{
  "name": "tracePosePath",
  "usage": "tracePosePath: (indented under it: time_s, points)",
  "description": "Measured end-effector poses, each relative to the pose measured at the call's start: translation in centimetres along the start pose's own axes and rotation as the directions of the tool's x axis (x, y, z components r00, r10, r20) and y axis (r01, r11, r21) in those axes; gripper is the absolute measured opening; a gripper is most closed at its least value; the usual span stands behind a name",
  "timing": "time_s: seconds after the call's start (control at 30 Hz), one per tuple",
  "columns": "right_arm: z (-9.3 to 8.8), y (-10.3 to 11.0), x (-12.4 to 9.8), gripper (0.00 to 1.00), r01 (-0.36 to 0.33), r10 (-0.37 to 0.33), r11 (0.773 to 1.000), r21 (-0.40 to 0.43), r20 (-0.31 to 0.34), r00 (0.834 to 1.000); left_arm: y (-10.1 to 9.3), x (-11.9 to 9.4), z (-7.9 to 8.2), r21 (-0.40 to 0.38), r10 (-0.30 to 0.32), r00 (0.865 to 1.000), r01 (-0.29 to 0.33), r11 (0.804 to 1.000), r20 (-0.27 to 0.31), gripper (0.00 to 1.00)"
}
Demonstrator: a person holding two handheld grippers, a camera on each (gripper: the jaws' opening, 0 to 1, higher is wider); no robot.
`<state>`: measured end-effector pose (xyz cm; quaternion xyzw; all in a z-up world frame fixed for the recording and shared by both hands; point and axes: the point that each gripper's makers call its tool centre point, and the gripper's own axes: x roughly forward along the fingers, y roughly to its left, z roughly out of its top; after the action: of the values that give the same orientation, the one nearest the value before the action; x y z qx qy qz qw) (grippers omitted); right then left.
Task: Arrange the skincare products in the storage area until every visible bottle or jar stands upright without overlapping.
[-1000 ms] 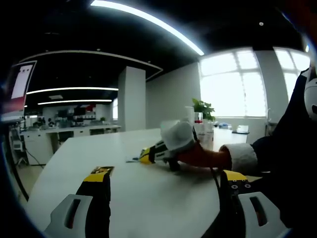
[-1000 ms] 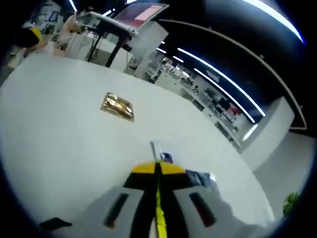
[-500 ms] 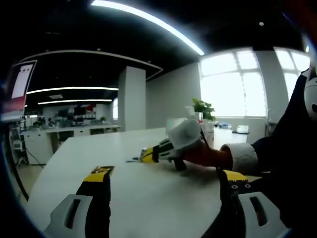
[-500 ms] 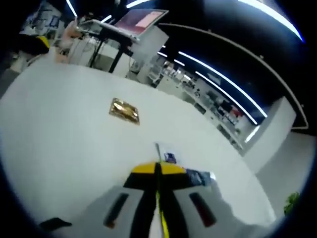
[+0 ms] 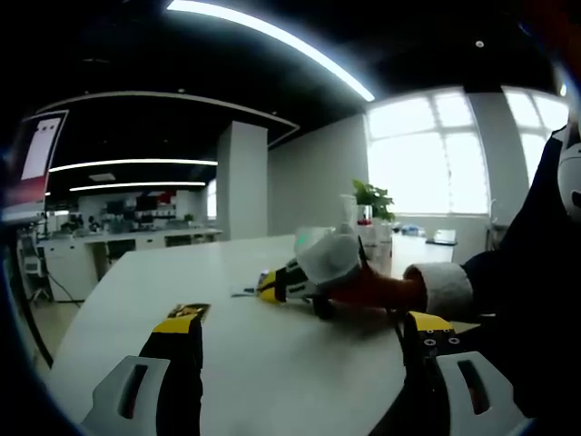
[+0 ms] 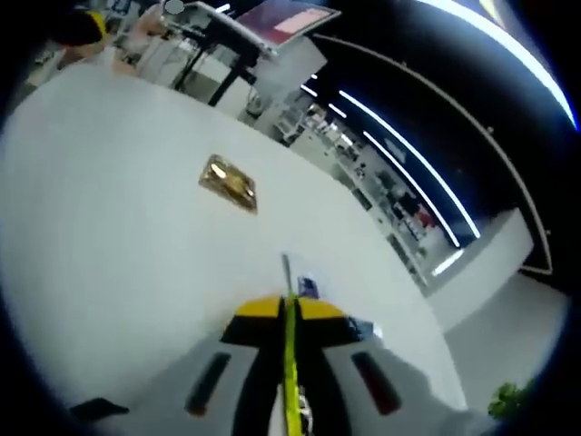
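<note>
In the left gripper view my left gripper (image 5: 304, 325) stands open low over the white table (image 5: 245, 354), with nothing between its yellow-tipped fingers. A white-gloved hand (image 5: 331, 259) holds my right gripper (image 5: 269, 286) just above the table ahead, its yellow tips pointing left. Behind that hand stand several pale bottles (image 5: 374, 238), partly hidden and hard to make out. In the right gripper view my right gripper (image 6: 286, 311) has its jaws pressed together with nothing seen between them.
A gold foil packet (image 6: 229, 182) lies flat on the table (image 6: 109, 236); it also peeks past my left fingertip as the packet (image 5: 195, 311). Small blue-and-white sachets (image 6: 305, 287) lie just beyond the right tips. A potted plant (image 5: 370, 195) stands behind the bottles. A person's dark sleeve (image 5: 536, 272) fills the right.
The gloved hand with the right gripper rose slightly, then dropped back toward the table. The right gripper view has tilted a little. The left gripper has stayed still.
</note>
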<state>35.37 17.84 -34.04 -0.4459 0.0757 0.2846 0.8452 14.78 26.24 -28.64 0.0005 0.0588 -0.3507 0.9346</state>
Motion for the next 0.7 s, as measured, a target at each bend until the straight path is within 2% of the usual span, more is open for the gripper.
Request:
tracePosePath:
  time_s: [0.23,0.4,0.7]
  points:
    - [0.2,-0.2,0.6,0.05,0.012,-0.012,1.0,0.027,0.009,1.0,0.0,0.0,0.0,0.0,-0.003,1.0,0.003,1.0,0.001,0.93]
    - [0.1,-1.1,1.0,0.11,0.041,-0.042,0.998,0.043,0.009,0.999,-0.2,0.1,0.0,0.004,-0.005,1.0,0.005,1.0,-0.003,0.93]
    - [-0.4,-1.0,1.6,0.0,0.016,-0.017,0.994,0.112,0.006,1.0,0.1,0.0,0.2,-0.001,-0.003,1.0,0.003,1.0,0.004,0.93]
